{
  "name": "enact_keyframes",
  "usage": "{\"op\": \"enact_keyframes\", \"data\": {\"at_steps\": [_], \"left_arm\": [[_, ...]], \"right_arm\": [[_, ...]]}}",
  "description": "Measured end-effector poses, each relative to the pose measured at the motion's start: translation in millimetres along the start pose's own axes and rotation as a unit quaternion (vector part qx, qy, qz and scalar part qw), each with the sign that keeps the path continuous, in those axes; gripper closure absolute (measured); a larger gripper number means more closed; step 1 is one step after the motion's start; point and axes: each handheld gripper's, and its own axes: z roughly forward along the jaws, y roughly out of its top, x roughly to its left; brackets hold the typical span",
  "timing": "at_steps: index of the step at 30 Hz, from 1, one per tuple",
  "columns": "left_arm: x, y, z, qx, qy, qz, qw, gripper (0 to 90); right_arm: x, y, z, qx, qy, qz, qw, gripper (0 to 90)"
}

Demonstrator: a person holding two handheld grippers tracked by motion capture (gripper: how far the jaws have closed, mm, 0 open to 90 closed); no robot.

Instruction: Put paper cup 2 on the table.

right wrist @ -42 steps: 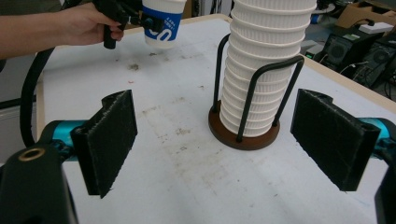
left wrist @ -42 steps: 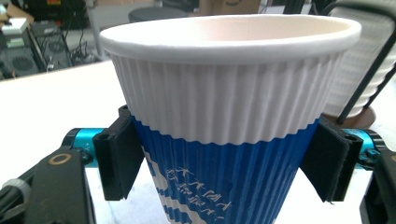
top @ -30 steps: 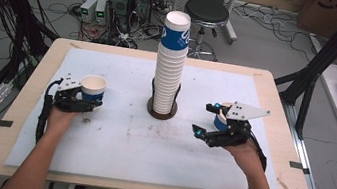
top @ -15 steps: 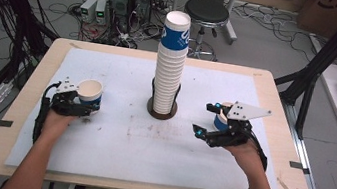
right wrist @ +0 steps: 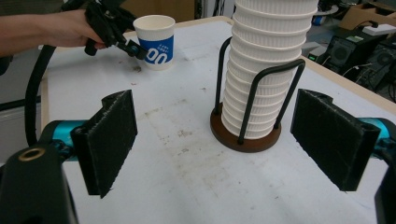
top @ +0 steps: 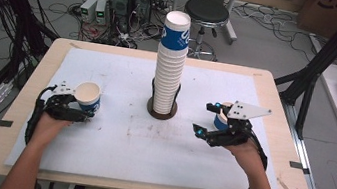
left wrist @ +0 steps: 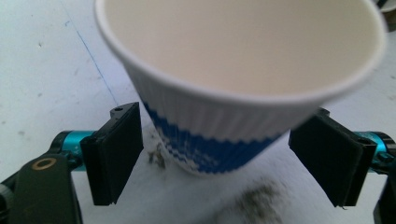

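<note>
A white and blue ribbed paper cup (left wrist: pixel 233 93) stands upright on the white table cover between the jaws of my left gripper (left wrist: pixel 224 140). The jaws are open, with a gap at each side of the cup. From above, the cup (top: pixel 88 95) and left gripper (top: pixel 84 111) are at the table's left. A tall stack of the same cups (top: pixel 171 64) sits in a wire holder on a round brown base (top: pixel 161 111) at the centre. My right gripper (top: pixel 203 117) is open and empty, right of the stack. Its pads (right wrist: pixel 109 140) face the stack (right wrist: pixel 266 70).
The white table cover (top: pixel 148 147) has dirty smudges in front of the holder. In the right gripper view, the far cup (right wrist: pixel 156 42) and the left gripper (right wrist: pixel 116 32) are at the top left. A stool (top: pixel 206 12) and electronics stand beyond the table's far edge.
The cup and my left gripper have shifted slightly down and toward the person. The right gripper and the stack have stayed where they were.
</note>
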Motion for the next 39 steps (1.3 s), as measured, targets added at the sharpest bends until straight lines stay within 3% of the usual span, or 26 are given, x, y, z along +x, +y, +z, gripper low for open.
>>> {"op": "enact_keyframes", "data": {"at_steps": [5, 8, 10, 13, 14, 16, 17, 23, 25, 27, 35, 39], "left_arm": [[9.7, -3.4, -25.8, -0.054, -0.017, -0.026, 0.9981, 16.7], [13.5, -1.9, -39.3, -0.104, -0.040, -0.039, 0.9930, 16.4], [14.5, 0.7, -46.2, -0.147, -0.050, -0.055, 0.9864, 16.3], [11.9, 11.3, -57.8, -0.224, -0.070, -0.068, 0.9697, 16.1], [9.1, 15.7, -60.1, -0.240, -0.075, -0.065, 0.9657, 16.1], [2.0, 24.6, -61.9, -0.259, -0.088, -0.057, 0.9602, 16.1], [-2.7, 29.4, -61.8, -0.263, -0.095, -0.053, 0.9587, 16.1], [-37.9, 60.1, -55.5, -0.266, -0.128, 0.000, 0.9554, 16.1], [-48.6, 68.0, -53.1, -0.261, -0.137, 0.011, 0.9555, 16.1], [-56.8, 73.3, -50.2, -0.261, -0.147, 0.015, 0.9538, 16.1], [-66.1, 75.7, -35.9, -0.248, -0.167, 0.018, 0.9541, 16.1], [-68.2, 75.6, -33.2, -0.244, -0.166, 0.024, 0.9552, 16.1]], "right_arm": [[-1.3, -0.8, -0.5, 0.001, -0.004, 0.000, 1.0000, 14.7], [-2.4, -1.7, -1.1, 0.001, -0.006, 0.002, 1.0000, 14.7], [-3.8, -2.2, -2.0, 0.001, -0.009, 0.001, 1.0000, 14.7], [-6.2, -3.4, -4.0, 0.003, -0.019, 0.000, 0.9998, 14.7], [-6.9, -4.2, -4.9, 0.005, -0.024, 0.000, 0.9997, 14.7], [-8.1, -5.7, -6.9, 0.010, -0.033, 0.001, 0.9994, 14.7], [-9.0, -7.1, -8.5, 0.012, -0.042, 0.001, 0.9990, 14.7], [-13.8, -11.8, -23.2, 0.006, -0.079, 0.009, 0.9968, 14.7], [-16.5, -12.7, -28.4, 0.000, -0.095, 0.017, 0.9954, 14.7], [-18.0, -14.1, -32.9, -0.002, -0.104, 0.022, 0.9944, 14.7], [-20.0, -18.0, -43.3, -0.006, -0.122, 0.033, 0.9919, 14.7], [-17.8, -16.4, -44.1, -0.007, -0.125, 0.032, 0.9917, 14.7]]}}
